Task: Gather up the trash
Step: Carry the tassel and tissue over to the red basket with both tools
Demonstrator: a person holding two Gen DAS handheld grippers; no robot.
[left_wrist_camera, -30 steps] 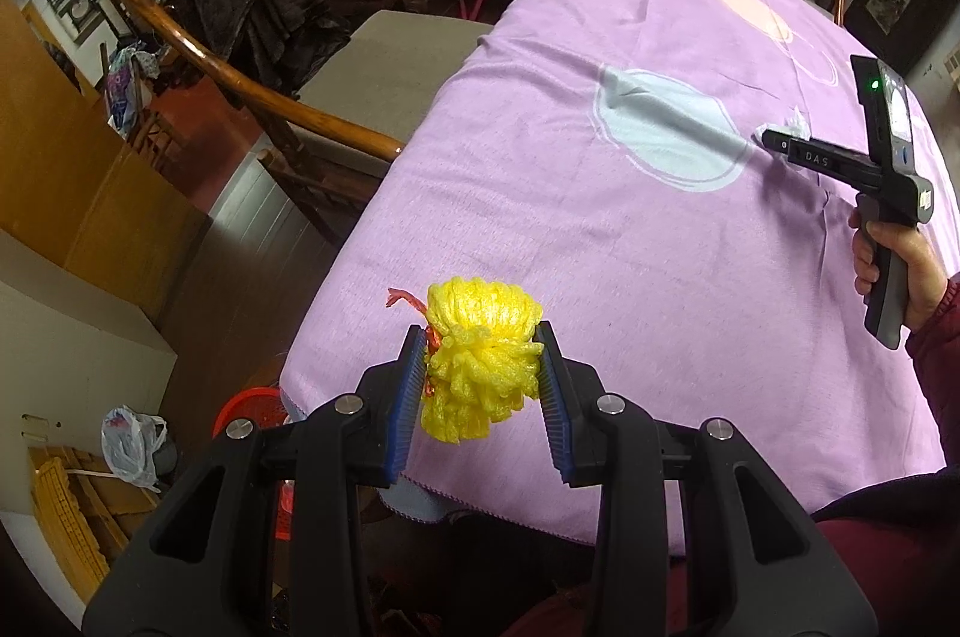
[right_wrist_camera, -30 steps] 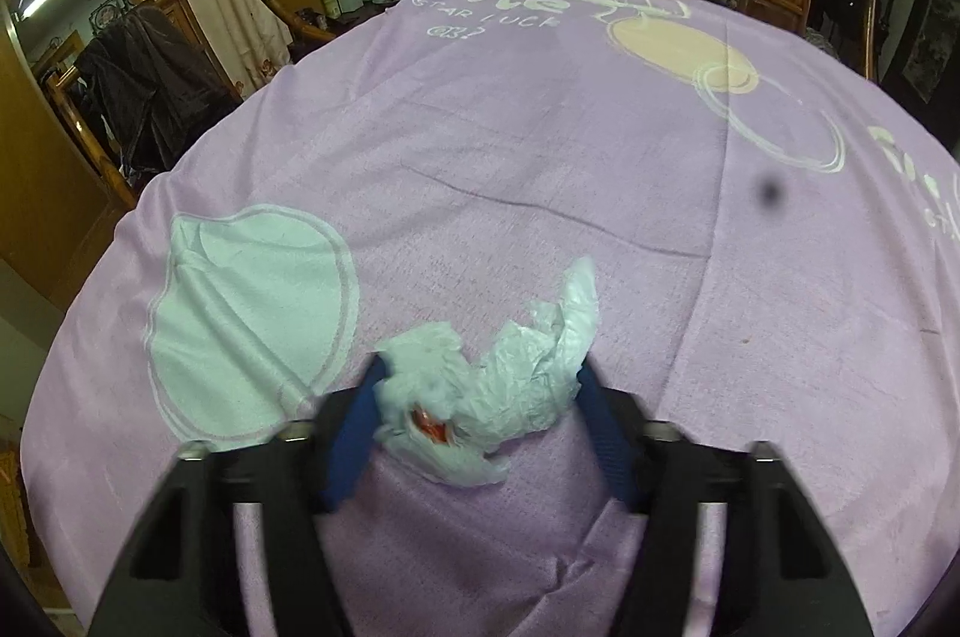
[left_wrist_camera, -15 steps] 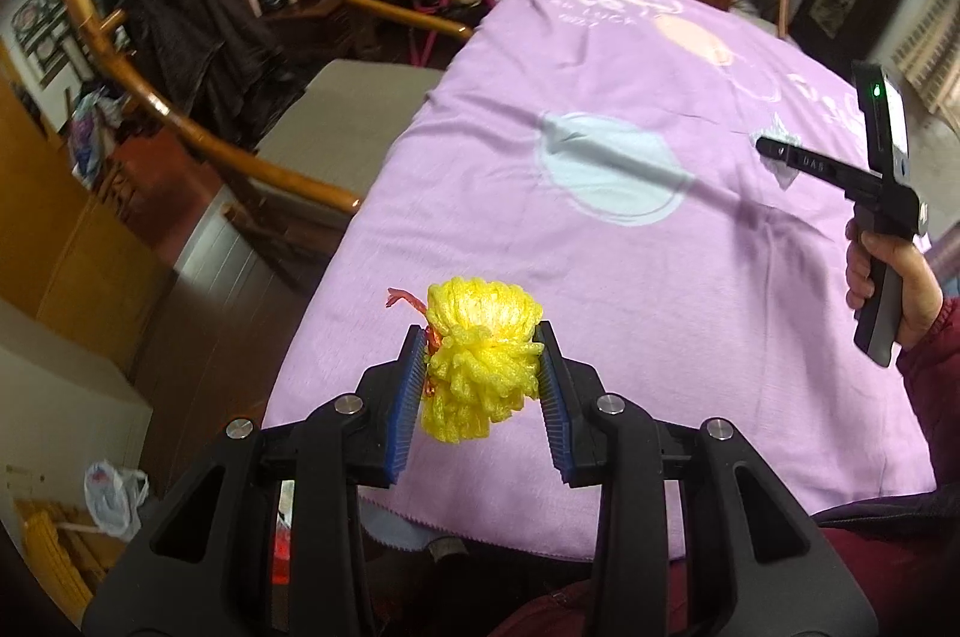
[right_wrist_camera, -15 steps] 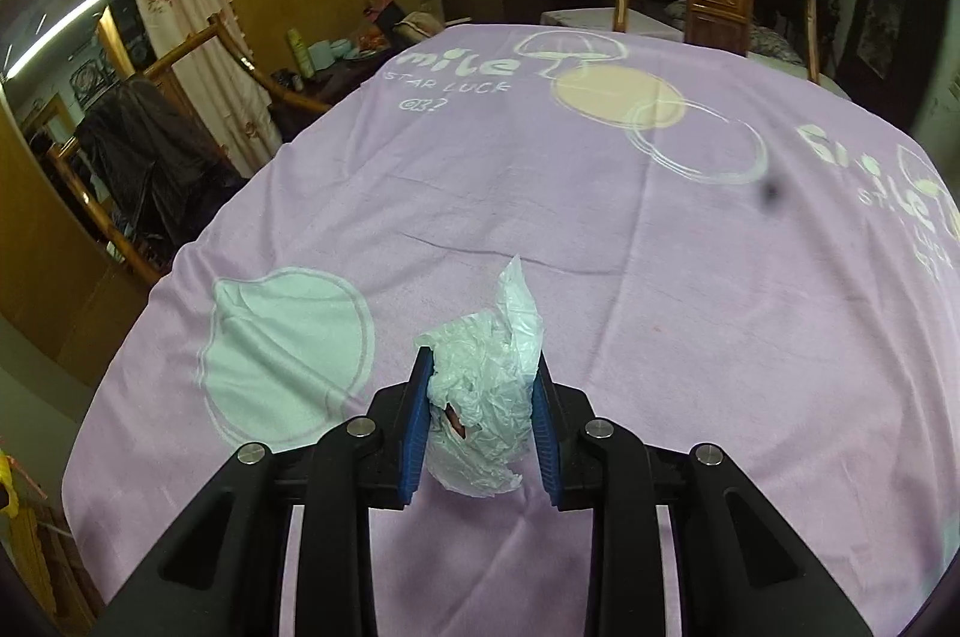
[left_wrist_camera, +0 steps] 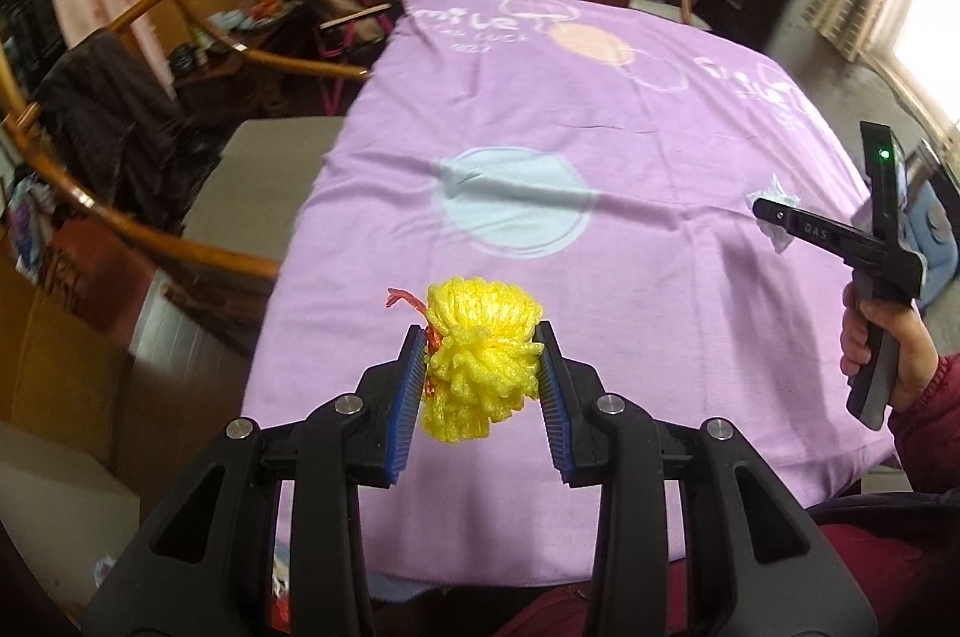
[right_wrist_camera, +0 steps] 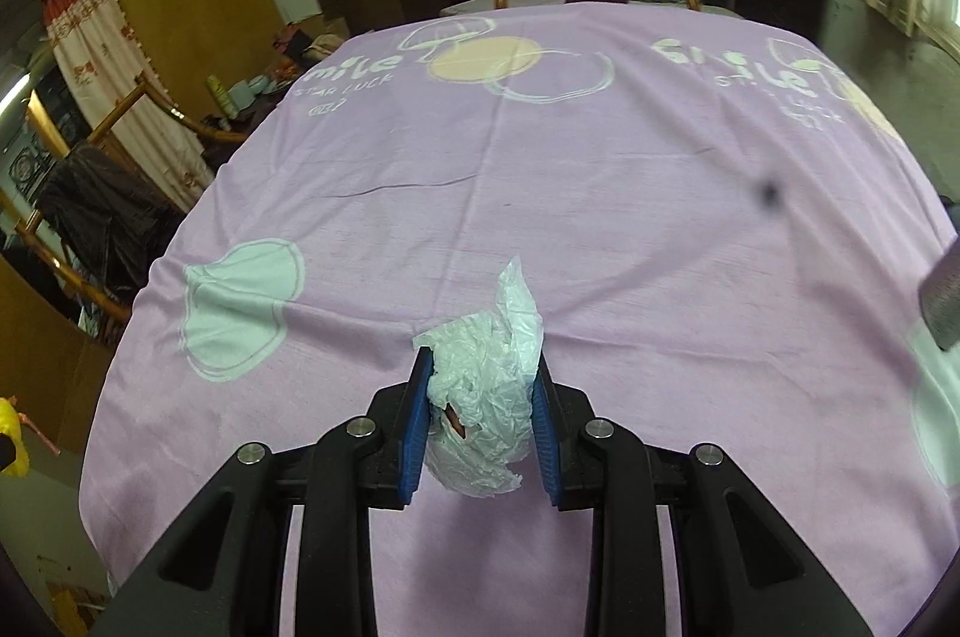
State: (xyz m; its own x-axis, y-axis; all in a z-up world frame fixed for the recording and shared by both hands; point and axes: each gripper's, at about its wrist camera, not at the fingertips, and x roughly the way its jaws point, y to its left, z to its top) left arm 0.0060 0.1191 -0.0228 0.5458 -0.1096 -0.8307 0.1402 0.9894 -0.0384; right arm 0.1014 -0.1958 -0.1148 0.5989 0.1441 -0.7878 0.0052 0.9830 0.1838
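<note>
Both wrist views close above, facing down along purple tablecloth, shared.

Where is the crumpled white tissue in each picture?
Left wrist view: the crumpled white tissue is small at the right edge, pinched at the tip of the right tongs.
Right wrist view: it is big and low in the middle, squeezed between the blue pads.
Shared landmark: the pale blue circle printed on the purple tablecloth.
</note>
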